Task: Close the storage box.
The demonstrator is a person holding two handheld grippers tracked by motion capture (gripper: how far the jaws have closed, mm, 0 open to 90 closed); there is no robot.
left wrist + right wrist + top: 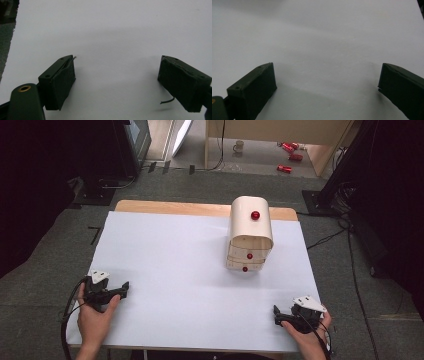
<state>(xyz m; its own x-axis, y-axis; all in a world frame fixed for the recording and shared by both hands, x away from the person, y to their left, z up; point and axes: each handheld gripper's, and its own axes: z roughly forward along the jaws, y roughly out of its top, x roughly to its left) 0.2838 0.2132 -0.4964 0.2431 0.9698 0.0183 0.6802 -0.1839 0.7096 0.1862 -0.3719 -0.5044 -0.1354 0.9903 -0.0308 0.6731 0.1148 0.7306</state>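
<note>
**Both grippers idle, cabinet untouched**

Left gripper (124, 287) rests on the worktop (190, 285), fingers spread, empty. Far right stands the cabinet (250, 232) with red knobs (249, 256). Right gripper (276, 315), fingers likewise spread, should probably approach a knob squarely, slowly.

A wooden table (150, 206) carries a white sheet (190, 270) that covers nearly all of the tabletop, leaving a bare wood strip along the far edge. A small cream cabinet (251, 232) with red knobs (255, 215) stands on the sheet near the far right corner.
</note>
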